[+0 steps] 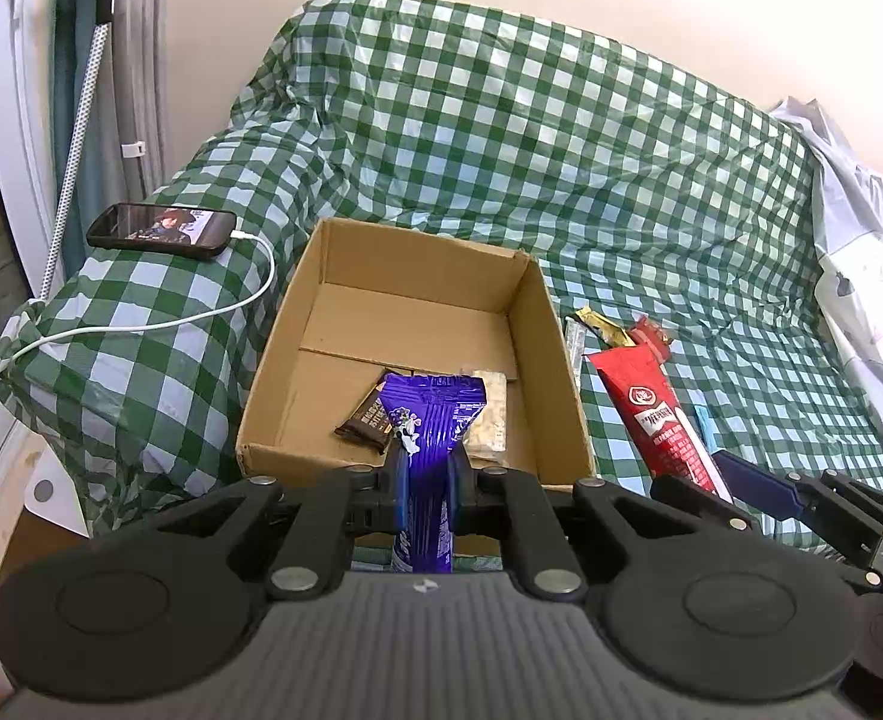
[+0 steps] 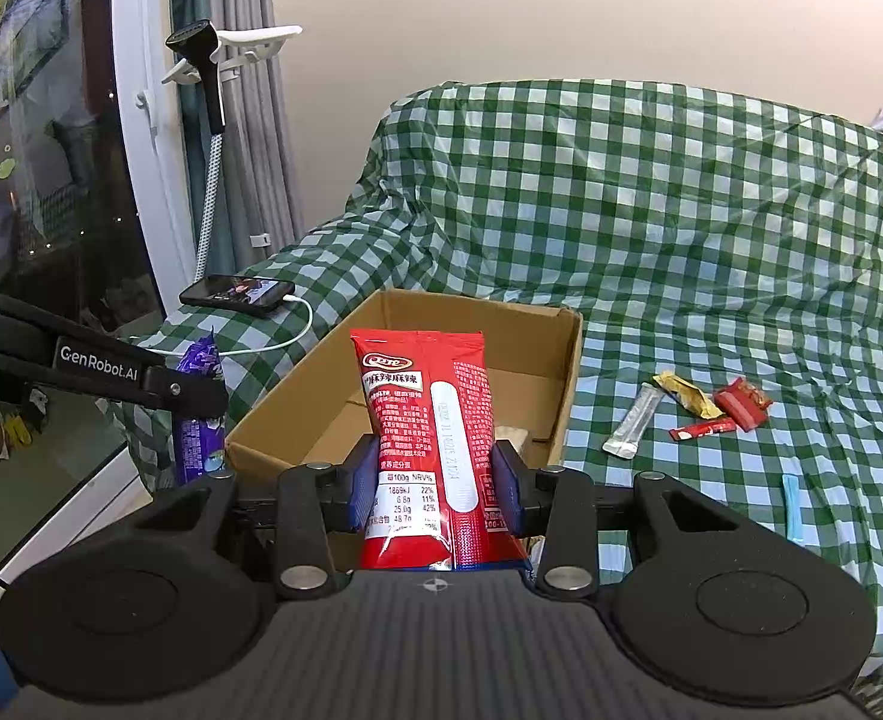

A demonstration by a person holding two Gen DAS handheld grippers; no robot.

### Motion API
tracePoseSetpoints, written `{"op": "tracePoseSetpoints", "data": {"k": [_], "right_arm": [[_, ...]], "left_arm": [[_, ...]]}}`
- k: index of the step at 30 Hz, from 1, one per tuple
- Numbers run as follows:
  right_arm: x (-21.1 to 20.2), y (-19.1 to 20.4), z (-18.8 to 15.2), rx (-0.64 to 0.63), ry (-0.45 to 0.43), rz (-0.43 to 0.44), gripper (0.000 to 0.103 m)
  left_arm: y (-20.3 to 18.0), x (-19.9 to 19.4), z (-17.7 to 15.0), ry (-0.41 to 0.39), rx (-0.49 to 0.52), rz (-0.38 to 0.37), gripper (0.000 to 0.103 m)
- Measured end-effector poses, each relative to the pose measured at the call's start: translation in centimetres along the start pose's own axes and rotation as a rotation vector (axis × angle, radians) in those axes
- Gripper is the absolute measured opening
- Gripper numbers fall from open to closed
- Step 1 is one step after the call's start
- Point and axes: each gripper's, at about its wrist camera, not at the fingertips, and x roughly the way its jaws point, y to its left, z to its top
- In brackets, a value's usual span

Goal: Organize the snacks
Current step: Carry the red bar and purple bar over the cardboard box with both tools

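Pinched in the left tool (image 1: 426, 474), a purple packet (image 1: 429, 420) is held over the cardboard box (image 1: 555, 324); the right tool (image 2: 435, 480) grips a red packet (image 2: 426, 414). Two snacks are boxed; several small sachets (image 2: 687, 402) remain on the sofa.

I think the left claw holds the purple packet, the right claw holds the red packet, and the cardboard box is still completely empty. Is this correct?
Not quite. The cardboard box is not empty: the left wrist view shows a dark brown bar and a pale packet lying on its floor. The rest stands: the left claw holds the purple packet, and the right claw holds the red packet.
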Motion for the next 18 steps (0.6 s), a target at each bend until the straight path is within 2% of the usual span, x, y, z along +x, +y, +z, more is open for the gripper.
{"op": "tracePoseSetpoints", "data": {"k": [18], "right_arm": [[0.26, -0.18, -0.33, 0.004, 0.012, -0.001, 0.042]], "left_arm": [[0.27, 0.93, -0.27, 0.014, -0.003, 0.006, 0.012]]}}
